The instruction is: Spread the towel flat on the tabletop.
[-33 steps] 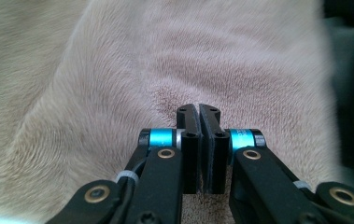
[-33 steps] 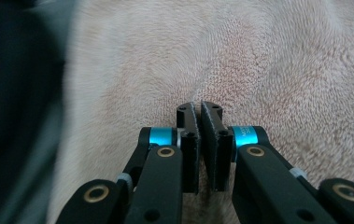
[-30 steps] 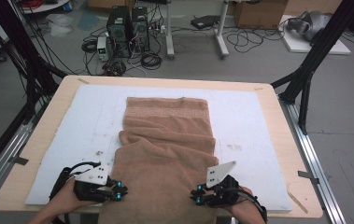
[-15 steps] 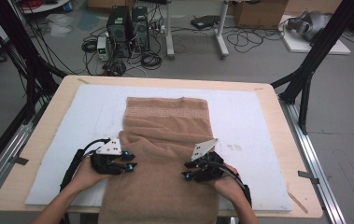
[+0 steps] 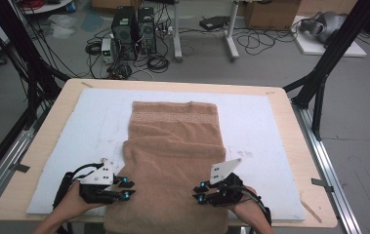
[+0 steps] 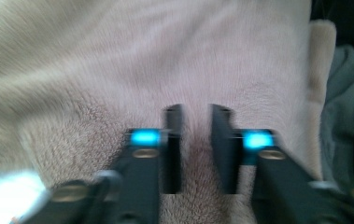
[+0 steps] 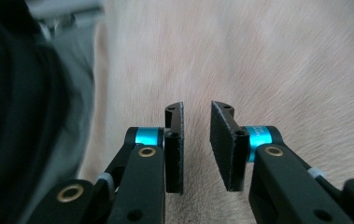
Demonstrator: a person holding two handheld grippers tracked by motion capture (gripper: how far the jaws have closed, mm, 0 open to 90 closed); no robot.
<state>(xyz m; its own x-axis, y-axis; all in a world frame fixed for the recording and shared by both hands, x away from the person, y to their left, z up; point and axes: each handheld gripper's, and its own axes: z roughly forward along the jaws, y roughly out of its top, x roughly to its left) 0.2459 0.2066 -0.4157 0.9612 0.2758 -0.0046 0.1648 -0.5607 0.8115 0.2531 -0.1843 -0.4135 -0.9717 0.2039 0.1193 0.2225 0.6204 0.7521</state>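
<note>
A brown towel (image 5: 173, 161) lies lengthwise down the middle of the white mat (image 5: 270, 131) on the table (image 5: 41, 146). Its far part lies flat, showing a woven border band. A second layer overlaps it nearer the person, and the near end hangs over the table's front edge.

By the look of it, the towel is soft, light and limp. It will sag and crease wherever it is not supported, and its pile should give the pads good friction, so slipping is unlikely. Taking it at one point would only bunch it. The sound hold is a pinch on each long side edge or near corner, both at the same level, so the cloth stays taut between the grippers.

The left gripper (image 5: 126, 189) sits at the towel's left edge and the right gripper (image 5: 198, 193) at its right edge, both close to the table's front. In each gripper view, the left gripper (image 6: 196, 140) and the right gripper (image 7: 197, 140) show a narrow gap between the jaws, with pile behind it and nothing pinched. Both pairs of jaws have just been closing.

Half a second ago, both hands were farther up the towel and set inward on it. Now they are back near the front edge, where they were a second ago, and the overlapping layer has a straighter edge.
</note>
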